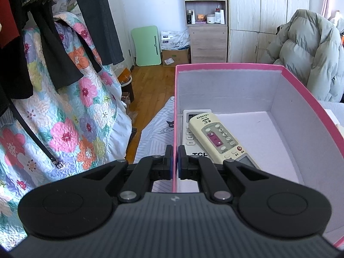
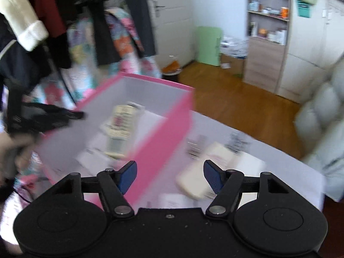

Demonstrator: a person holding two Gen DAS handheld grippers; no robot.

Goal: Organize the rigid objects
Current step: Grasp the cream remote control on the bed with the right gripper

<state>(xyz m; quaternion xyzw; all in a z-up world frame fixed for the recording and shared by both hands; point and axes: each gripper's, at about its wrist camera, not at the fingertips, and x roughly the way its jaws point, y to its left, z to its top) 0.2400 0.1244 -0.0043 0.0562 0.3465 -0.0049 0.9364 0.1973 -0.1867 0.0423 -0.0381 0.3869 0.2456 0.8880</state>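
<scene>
A pink box (image 1: 236, 66) with a white inside stands on a pale surface. Two remotes lie stacked in it: a cream one (image 1: 217, 137) on a white TCL one (image 1: 190, 137). My left gripper (image 1: 175, 161) is shut on the box's left wall, one finger inside and one outside. The right wrist view is blurred. There my right gripper (image 2: 169, 175) stands open with nothing between its fingers, over the box's right wall (image 2: 163, 142). A cream remote (image 2: 200, 178) lies on the white surface just beyond its right finger, beside another pale flat object (image 2: 249, 163).
A floral quilt (image 1: 71, 118) and dark clothes (image 1: 53, 53) hang at the left. A puffy grey-green jacket (image 1: 311, 53) sits behind the box at the right. Beyond lie a wooden floor (image 1: 154, 81), a shelf unit (image 1: 206, 21) and cupboards.
</scene>
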